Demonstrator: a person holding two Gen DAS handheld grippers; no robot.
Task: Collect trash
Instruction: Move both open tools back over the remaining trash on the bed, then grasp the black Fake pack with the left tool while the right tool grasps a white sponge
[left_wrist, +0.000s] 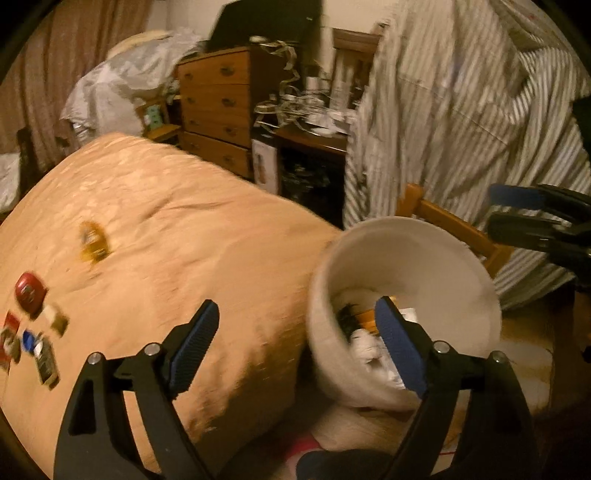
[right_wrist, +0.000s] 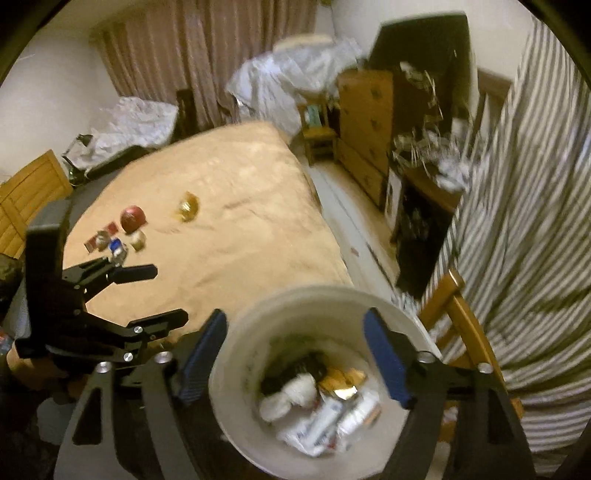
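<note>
A white bin (right_wrist: 314, 293) stands beside the bed, holding crumpled tissues and wrappers (right_wrist: 325, 410). My right gripper (right_wrist: 295, 350) hovers over its mouth, jaws open, nothing between the pads. In the left wrist view my left gripper (left_wrist: 299, 332) is also open and empty, over the bed's corner with the bin (left_wrist: 424, 266) just to its right. On the peach blanket (left_wrist: 184, 221) lie a gold wrapper (left_wrist: 94, 242), a red round item (left_wrist: 29, 291) and several small wrappers (left_wrist: 37, 343). The same litter (right_wrist: 129, 225) shows in the right wrist view beyond the left gripper (right_wrist: 170, 294).
A wooden chair (left_wrist: 454, 221) draped with a striped cloth (left_wrist: 461, 110) stands right behind the bin. A wooden chest of drawers (left_wrist: 218, 99) and a dark cluttered desk (left_wrist: 306, 140) line the far wall. Curtains (right_wrist: 207, 55) and heaped white bedding (right_wrist: 280, 85) sit past the bed.
</note>
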